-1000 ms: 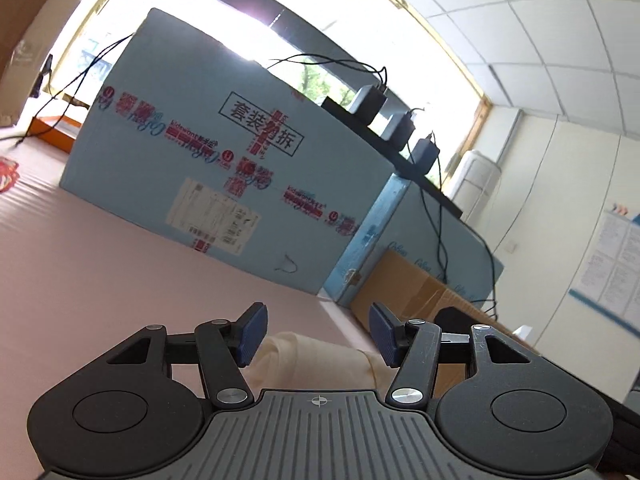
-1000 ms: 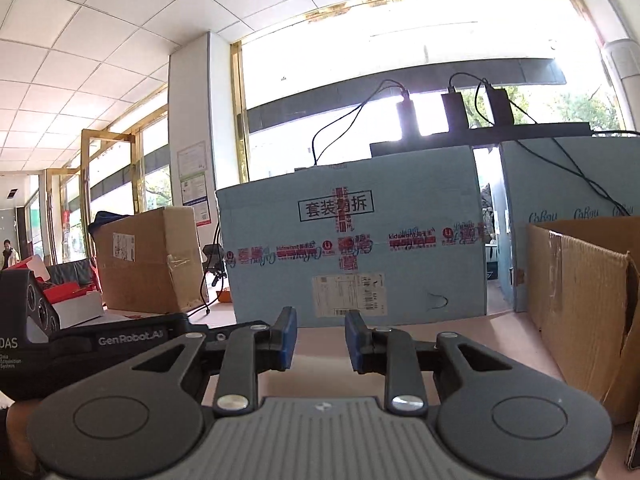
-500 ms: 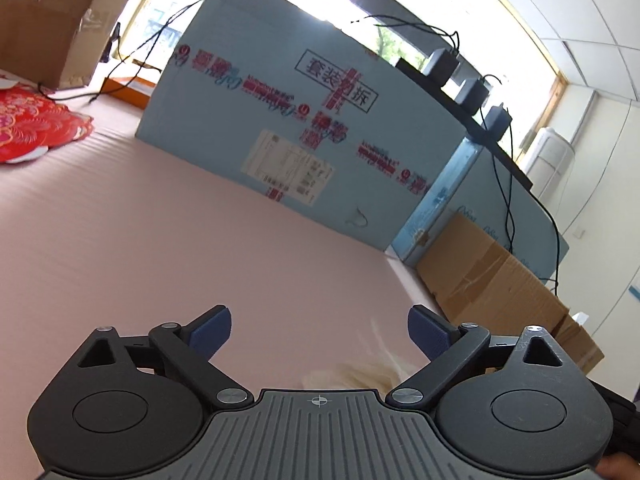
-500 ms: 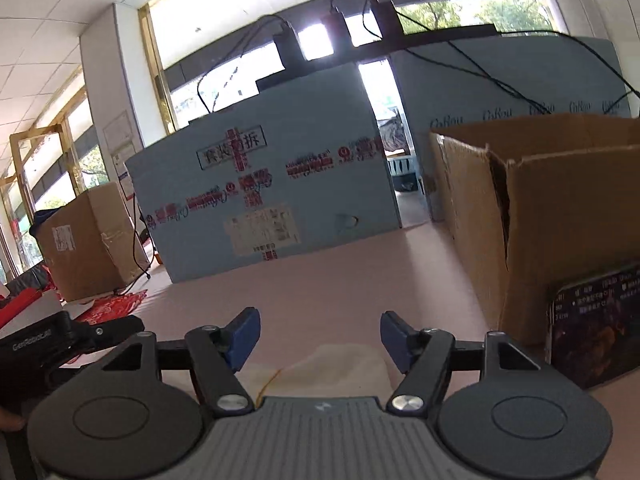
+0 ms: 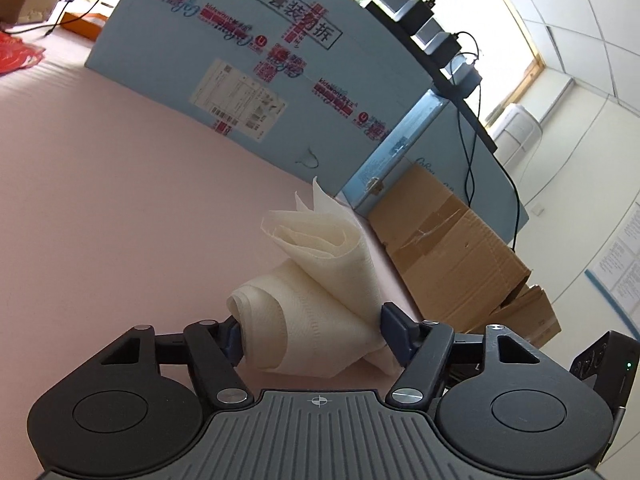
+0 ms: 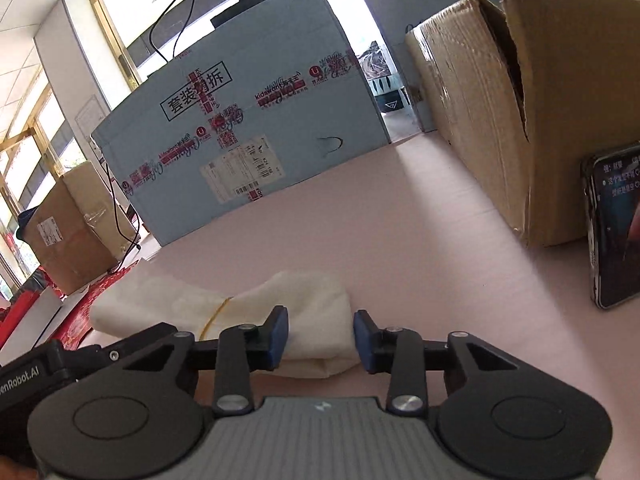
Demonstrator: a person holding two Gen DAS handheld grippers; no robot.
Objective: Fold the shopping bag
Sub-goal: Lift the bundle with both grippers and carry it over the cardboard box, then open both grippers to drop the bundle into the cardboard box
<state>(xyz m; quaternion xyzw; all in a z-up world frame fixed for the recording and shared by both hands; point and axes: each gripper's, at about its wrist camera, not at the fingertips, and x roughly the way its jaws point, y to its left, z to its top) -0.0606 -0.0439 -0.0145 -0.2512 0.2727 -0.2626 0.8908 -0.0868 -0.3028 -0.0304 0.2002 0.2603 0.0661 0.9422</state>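
Observation:
The cream shopping bag is rolled into a loose bundle on the pink table, its far end fanned upward. My left gripper is closing on the near end, and both blue pads touch the roll. In the right wrist view the same bag lies flat with a yellow rubber band around it. My right gripper is closing on the bag's right end, which fills the gap between its pads. The left gripper's black body shows at the lower left there.
A big light-blue box stands across the back of the table. A torn brown carton stands to the right, with a phone leaning on it. Another brown carton and red paper lie at the far left.
Both grippers opened wide half a second ago and have since narrowed around the bag. Both cameras tipped down toward the table, and the bag's roll now stands up between the left pads.

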